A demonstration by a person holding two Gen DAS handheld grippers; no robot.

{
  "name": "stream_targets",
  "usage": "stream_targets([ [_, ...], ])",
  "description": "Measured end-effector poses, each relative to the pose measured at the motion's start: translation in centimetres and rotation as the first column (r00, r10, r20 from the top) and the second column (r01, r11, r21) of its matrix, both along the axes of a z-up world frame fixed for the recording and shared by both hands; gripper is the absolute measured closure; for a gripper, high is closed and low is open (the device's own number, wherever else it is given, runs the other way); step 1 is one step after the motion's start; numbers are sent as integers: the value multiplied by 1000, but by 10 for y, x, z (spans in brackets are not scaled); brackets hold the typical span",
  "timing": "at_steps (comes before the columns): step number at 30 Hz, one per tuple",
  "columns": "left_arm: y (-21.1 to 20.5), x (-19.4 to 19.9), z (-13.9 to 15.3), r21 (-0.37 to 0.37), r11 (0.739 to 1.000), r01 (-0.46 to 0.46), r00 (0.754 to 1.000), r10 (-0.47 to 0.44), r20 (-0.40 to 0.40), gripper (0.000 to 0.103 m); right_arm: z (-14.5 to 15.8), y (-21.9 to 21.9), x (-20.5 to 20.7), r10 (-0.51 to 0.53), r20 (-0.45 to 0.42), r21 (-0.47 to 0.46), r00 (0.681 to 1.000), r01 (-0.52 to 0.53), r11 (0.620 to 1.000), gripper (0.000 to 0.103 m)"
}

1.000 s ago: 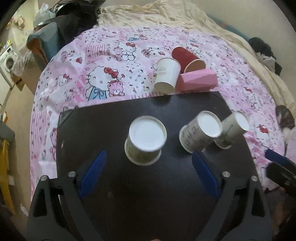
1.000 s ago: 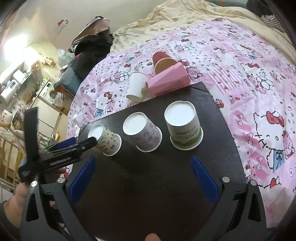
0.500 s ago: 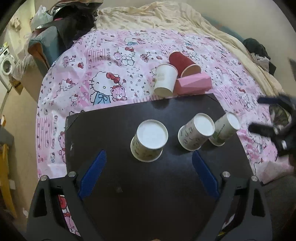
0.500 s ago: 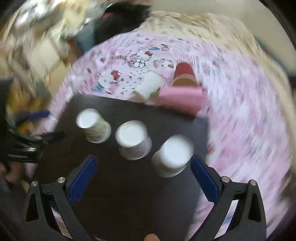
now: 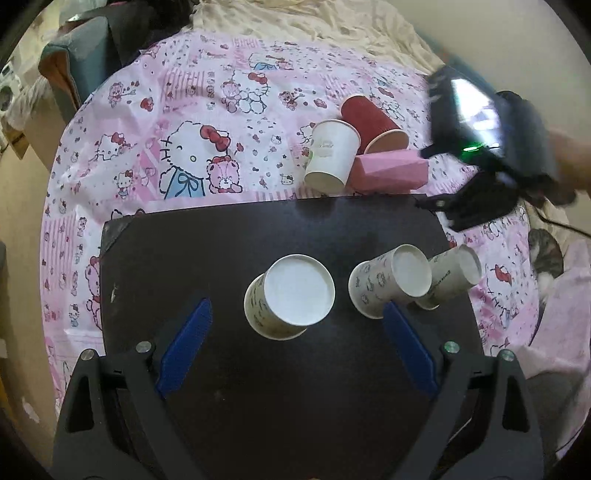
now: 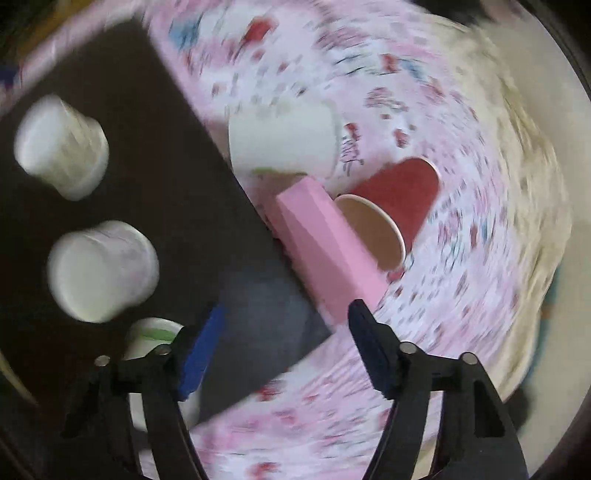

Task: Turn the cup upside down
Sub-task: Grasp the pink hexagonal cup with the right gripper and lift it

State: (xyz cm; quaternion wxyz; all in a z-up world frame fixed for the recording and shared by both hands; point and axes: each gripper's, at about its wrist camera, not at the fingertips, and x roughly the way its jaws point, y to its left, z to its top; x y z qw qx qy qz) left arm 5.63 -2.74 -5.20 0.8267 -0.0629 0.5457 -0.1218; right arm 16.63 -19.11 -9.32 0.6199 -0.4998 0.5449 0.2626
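Three white paper cups stand upside down on the black tabletop (image 5: 207, 251): a left cup (image 5: 290, 297), a middle cup (image 5: 389, 280) and a right cup (image 5: 452, 275). Beyond the table, on the bed, lie a white cup (image 5: 330, 155), a red cup (image 5: 373, 123) and a pink faceted cup (image 5: 388, 171). My left gripper (image 5: 295, 347) is open and empty, just short of the left cup. My right gripper (image 6: 288, 343) is open and empty, over the table's far corner near the pink cup (image 6: 325, 251). The right wrist view is blurred.
A pink Hello Kitty sheet (image 5: 192, 147) covers the bed behind the table, with a cream blanket (image 5: 314, 22) further back. The right gripper's body and the hand holding it (image 5: 487, 155) hover at the table's far right corner. A chair (image 5: 88, 59) stands at the far left.
My right gripper has swung fast from the table's right side toward the lying cups at the far edge. My left gripper has pulled back and up slightly; the cups have not moved.
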Motion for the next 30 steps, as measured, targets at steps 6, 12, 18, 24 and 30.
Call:
stream_targets([
  [6,-1,5,-8,11,1000,8,1000,-7,-24,11,-44,25,26,181,-64,-159,981,-189,969,37],
  [12,1,10,-12,45,999,-25,999,27,-35,11,-62,40,46,228,-95,-187,969,-242,952,42],
  [18,5,13,-14,48,998,-47,998,49,-42,11,-78,46,57,207,-94,-192,974,-222,956,40],
  [24,5,11,-11,36,998,-48,998,49,-34,11,-55,34,55,165,-44,-92,985,-169,981,42],
  [30,6,7,-5,31,998,-61,998,61,-8,11,-11,9,50,41,3,84,999,-41,996,44],
])
